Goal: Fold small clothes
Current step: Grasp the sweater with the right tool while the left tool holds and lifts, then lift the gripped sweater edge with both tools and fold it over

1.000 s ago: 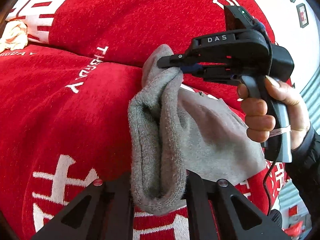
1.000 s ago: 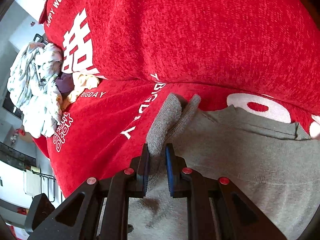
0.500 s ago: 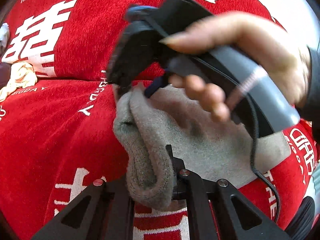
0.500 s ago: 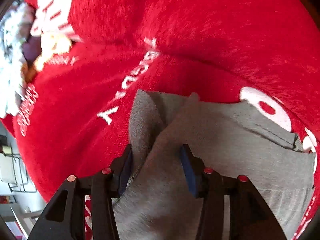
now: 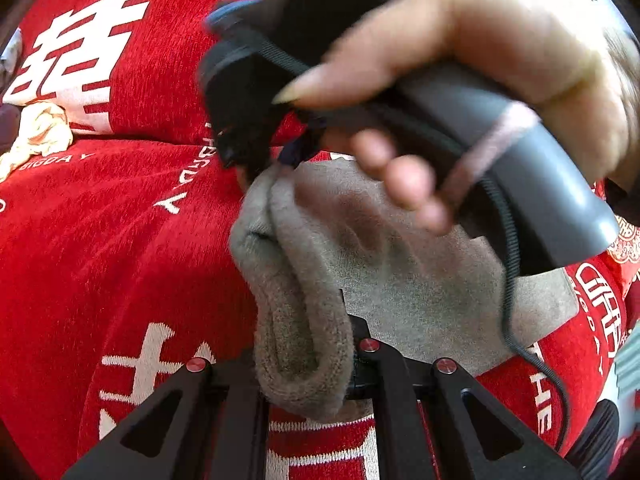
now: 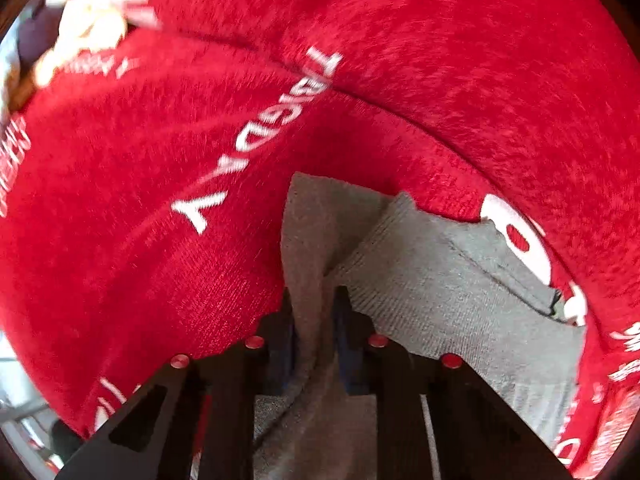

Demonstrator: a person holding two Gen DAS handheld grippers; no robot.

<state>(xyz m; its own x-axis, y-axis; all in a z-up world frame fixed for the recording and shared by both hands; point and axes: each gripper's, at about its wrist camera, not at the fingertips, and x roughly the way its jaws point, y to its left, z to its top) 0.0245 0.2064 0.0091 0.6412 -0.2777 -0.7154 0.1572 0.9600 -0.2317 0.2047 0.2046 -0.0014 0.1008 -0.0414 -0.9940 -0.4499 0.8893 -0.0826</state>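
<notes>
Left gripper (image 5: 304, 344): fingers clamped on the near end of a thick grey fold, a rolled edge of the garment (image 5: 420, 280), bulging up between them. Right gripper (image 6: 316, 336): fingers just closing in again after a brief widening, now pinching a ridge of the same cloth (image 6: 440, 288), pointing steeply down at it. In the left view, right gripper (image 5: 256, 160) at the far end of that rolled edge, held by a hand (image 5: 480, 60) that fills the upper frame, blurred.

Folded edge as the long axis: running away from the left fingers toward the right fingers, both ends held, the roll sagging slightly between. Rest of the garment spread flat to the right of that line, lying on a red cover (image 5: 120, 240) with white lettering, over what looks like a sofa seat and back rather than a desk. Free body of the cloth therefore on the right hand's side of the held edge.

Likely step: carrying the doubled edge across the flat part to make the next fold. Both ends needing to travel together, else a skewed crease. Pale crumpled cloth (image 5: 36, 136) well apart at far left, untouched.
</notes>
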